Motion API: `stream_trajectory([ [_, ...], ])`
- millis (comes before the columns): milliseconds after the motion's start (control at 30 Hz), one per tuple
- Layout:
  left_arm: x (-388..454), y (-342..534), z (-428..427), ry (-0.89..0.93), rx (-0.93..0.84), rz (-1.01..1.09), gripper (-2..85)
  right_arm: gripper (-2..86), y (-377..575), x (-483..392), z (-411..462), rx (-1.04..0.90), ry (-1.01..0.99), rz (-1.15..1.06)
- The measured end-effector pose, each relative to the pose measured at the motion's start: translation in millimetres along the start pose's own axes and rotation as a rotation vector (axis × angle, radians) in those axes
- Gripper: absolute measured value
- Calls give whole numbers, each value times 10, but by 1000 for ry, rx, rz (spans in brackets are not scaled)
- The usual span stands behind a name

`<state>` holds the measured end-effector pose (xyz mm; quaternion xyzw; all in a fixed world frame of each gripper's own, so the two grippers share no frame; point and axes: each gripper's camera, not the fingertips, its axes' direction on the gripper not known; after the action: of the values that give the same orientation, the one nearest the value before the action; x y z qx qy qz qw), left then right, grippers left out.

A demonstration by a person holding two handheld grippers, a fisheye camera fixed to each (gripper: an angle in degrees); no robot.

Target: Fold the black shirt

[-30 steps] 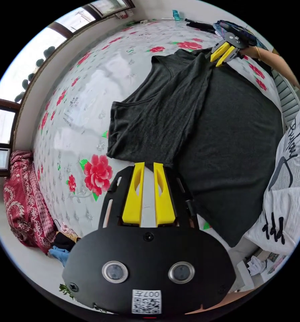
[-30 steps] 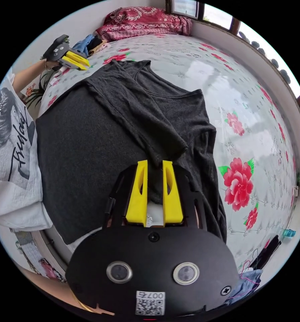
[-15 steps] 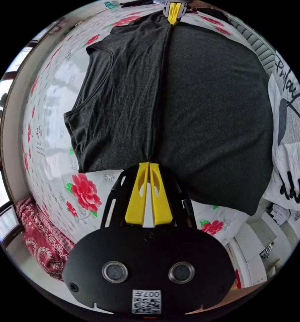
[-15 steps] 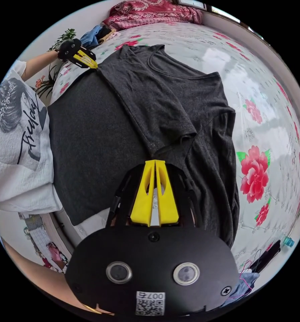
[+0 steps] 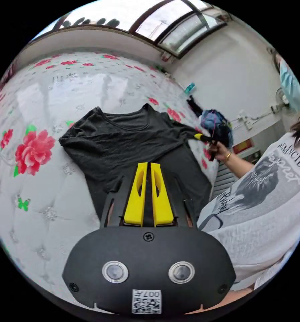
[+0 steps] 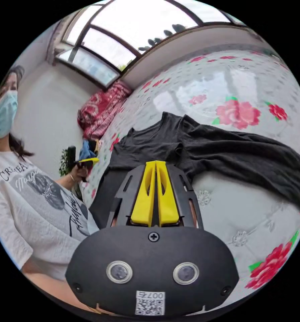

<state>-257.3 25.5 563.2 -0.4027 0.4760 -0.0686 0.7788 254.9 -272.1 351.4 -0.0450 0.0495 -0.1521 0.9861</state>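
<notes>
Black shirt: in the left gripper view the black shirt [image 5: 129, 144] lies across the centre of the frame on the bed cover, neckline toward the top, its lower body running down behind the gripper's jaws. In the right gripper view it [image 6: 223, 151] stretches from the frame centre out to the right edge, rumpled in long folds.

Left gripper: in its own view the left gripper [image 5: 148, 166] sits at lower centre, its yellow jaws drawn close together with dark fabric showing in the thin gap between them; it appears clamped on the shirt. In the right gripper view it [image 6: 89, 161] appears small at middle left, held in the person's hand; whether it grips cloth cannot be told there.

Right gripper: in its own view the right gripper [image 6: 156, 164] is at lower centre, jaws nearly touching, tips against the shirt's edge, seemingly pinching the fabric. In the left gripper view it [image 5: 200, 136] is at middle right, its yellow tip at the pulled-out corner of the shirt.

Bed cover: white quilted bed cover [image 5: 49, 188] with red flowers, under the shirt.

Person: a white printed T-shirt [image 5: 267, 208] at the right of the left gripper view and the left of the right gripper view.

Window: the window [image 6: 139, 20] runs along the top of the frame.
</notes>
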Motion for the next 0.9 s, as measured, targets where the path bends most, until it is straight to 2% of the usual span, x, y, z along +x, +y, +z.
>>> stream_trajectory([
  [67,-52,27,-112,144,85,-10,16,0,210,106,-253,110,-3,70],
  [200,-76,-29,-311,406,199,4,-2,10,609,413,-929,280,164,186],
  [400,126,-345,-506,475,154,-3,-9,43,1355,1575,-1765,583,221,575],
  [567,292,-558,-475,535,212,-48,-10,51,1800,2399,-1972,683,118,785],
  [767,574,-888,-217,561,192,-50,-10,33,2075,2837,-1973,726,33,866],
  [900,760,-1047,-113,452,112,-31,-10,10,2184,3080,-1946,808,-69,890],
])
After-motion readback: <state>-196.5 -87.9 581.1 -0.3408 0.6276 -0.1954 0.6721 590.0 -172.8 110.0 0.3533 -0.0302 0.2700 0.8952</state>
